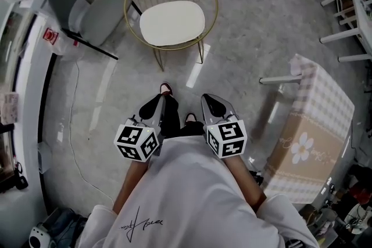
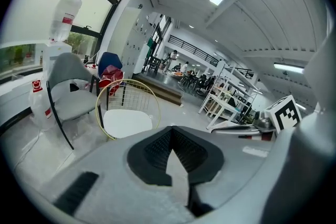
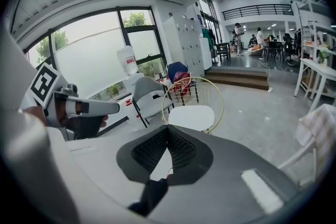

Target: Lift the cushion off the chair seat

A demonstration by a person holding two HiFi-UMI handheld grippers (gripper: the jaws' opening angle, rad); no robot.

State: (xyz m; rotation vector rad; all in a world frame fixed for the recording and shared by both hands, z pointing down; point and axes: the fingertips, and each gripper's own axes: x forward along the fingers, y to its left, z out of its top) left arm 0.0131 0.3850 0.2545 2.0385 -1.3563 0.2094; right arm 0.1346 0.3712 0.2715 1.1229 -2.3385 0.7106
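I hold my left gripper [image 1: 158,99] and right gripper [image 1: 209,100] side by side, close in front of me, tilted slightly downward, both with jaws closed on nothing.

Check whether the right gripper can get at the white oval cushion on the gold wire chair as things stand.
Probably not from here: the right gripper hangs short of the white oval cushion, jaws shut. Nothing blocks it, though; only glossy grey floor lies between.
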